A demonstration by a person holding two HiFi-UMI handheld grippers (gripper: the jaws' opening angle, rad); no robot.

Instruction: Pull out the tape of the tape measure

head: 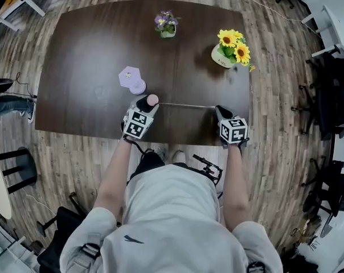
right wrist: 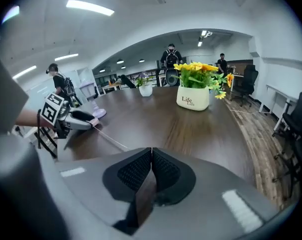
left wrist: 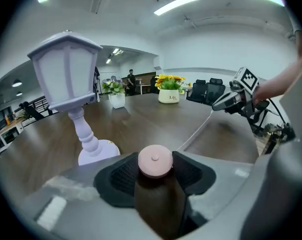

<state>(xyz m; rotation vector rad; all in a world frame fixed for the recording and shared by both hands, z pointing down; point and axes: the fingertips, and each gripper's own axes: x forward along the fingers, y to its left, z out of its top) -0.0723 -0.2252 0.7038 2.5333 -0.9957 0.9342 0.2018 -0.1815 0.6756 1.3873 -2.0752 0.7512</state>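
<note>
The tape measure (head: 151, 100) is a small pink round case (left wrist: 155, 160), and my left gripper (head: 144, 104) (left wrist: 155, 176) is shut on it, pads pressed against its two sides. Its thin tape (head: 186, 104) (left wrist: 196, 130) runs out to the right, just above the dark wooden table (head: 81, 56), to my right gripper (head: 220, 111). That gripper (right wrist: 151, 160) is shut on the tape's end, with its pads meeting. In the right gripper view the tape (right wrist: 108, 139) stretches back to the left gripper (right wrist: 76, 120). Both grippers hang near the table's front edge.
A small lilac lantern (head: 132, 78) (left wrist: 66, 69) stands just behind the left gripper. A pot of purple flowers (head: 167, 25) and a white pot of sunflowers (head: 230, 50) (right wrist: 193, 96) stand farther back. People and office chairs are in the background.
</note>
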